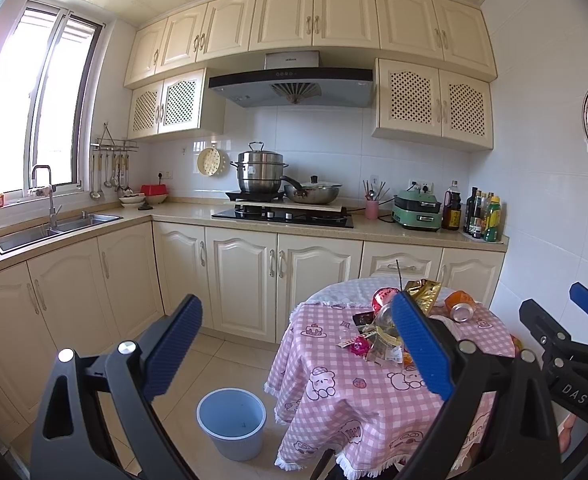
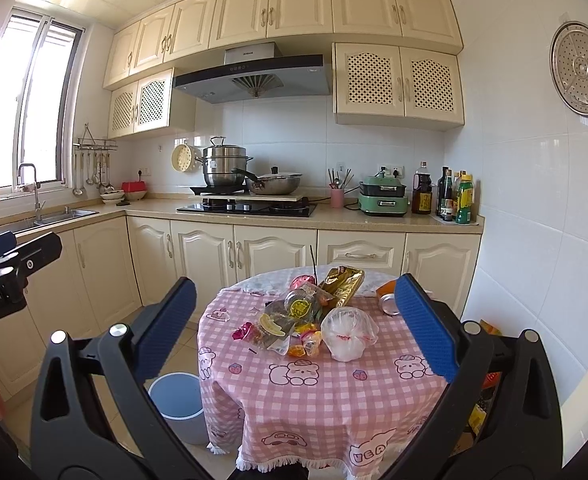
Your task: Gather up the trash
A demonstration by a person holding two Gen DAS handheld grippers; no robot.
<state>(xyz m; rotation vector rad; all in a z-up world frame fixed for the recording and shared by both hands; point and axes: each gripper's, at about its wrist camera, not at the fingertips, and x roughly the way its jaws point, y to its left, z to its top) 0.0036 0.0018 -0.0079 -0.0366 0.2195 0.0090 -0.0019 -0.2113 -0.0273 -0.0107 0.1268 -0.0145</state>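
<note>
A pile of trash lies on a round table with a pink checked cloth (image 2: 326, 400): a gold foil bag (image 2: 344, 284), a clear wrapper with a yellow label (image 2: 300, 306), a knotted white plastic bag (image 2: 348, 334), small pink and orange wrappers (image 2: 243, 332) and an orange can (image 1: 460, 306) on its side. A blue waste bin (image 1: 231, 422) stands empty on the floor left of the table; it also shows in the right wrist view (image 2: 177, 400). My left gripper (image 1: 298, 354) is open and empty above the floor. My right gripper (image 2: 296, 332) is open and empty, in front of the table.
Cream kitchen cabinets (image 2: 269, 256) run behind the table, with a hob and pots (image 2: 249, 184), a sink (image 1: 53, 228) at the left and bottles (image 2: 458, 196) at the right. A white tiled wall (image 2: 534, 220) stands close to the table's right side.
</note>
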